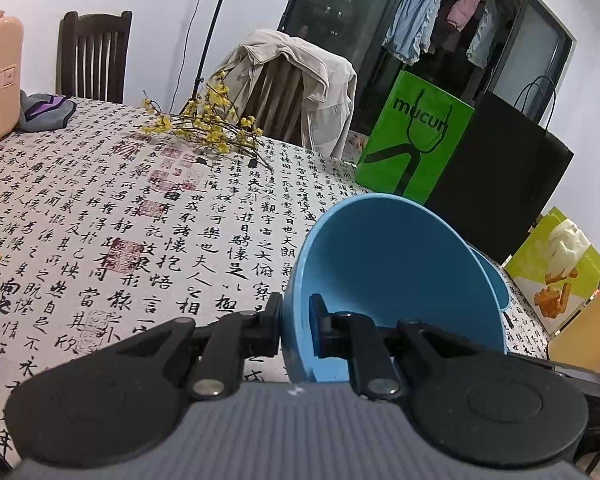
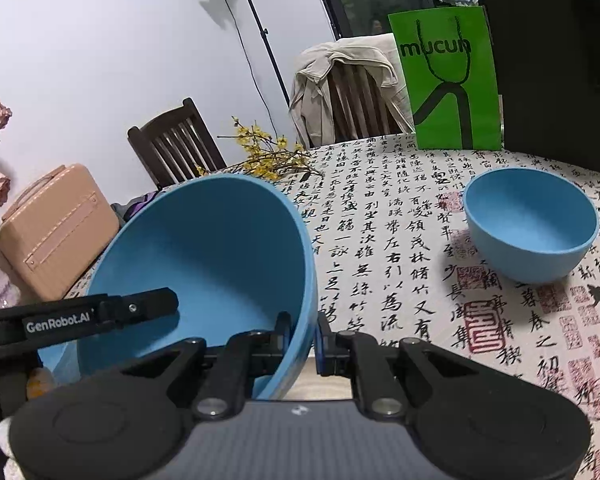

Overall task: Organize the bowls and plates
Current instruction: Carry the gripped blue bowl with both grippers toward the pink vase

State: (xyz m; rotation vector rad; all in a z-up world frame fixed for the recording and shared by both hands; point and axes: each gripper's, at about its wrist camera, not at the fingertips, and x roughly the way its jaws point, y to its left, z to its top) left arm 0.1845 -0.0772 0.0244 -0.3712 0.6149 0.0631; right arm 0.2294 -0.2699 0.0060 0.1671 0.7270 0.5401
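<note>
**bowlwatcher:** So how far along is this one? Looks early-to-middle to me. No finished stack anywhere in either view and no plates in sight at all. What shows is a large blue bowl [image 2: 204, 264] up off the table [image 1: 100, 216], tipped on its side with the opening facing the cameras, and a small blue bowl [image 2: 530, 226] sitting upright on the calligraphy tablecloth, well apart from it and off to the right in the right wrist view.

**umi_tinkerer:** Agreed, my guess is the large one is being carried somewhere, maybe to pair up with the small one, but nothing is nested yet. There's also a sliver of something blue at the far left edge of the left wrist view, too cropped to say what it is.

**bowlwatcher:** Grip-wise, the person has both tools on the same bowl. The left gripper [image 1: 296, 330] is clamped on the rim: 1 finger outside the wall, 1 inside, wall pinched between them.

**umi_tinkerer:** Same story for the right gripper [image 2: 304, 338], closed on the opposite part of the rim, 1 finger inside the bowl and 1 outside. You can even see the left tool's black finger poking across the bowl's inside from the left of the right wrist view.

**bowlwatcher:** So a 2-handed rim hold, bowl tilted, clear of the table. Still left, as I'd judge it: set it down, deal with the small bowl, and any plates if they exist off camera.
</note>
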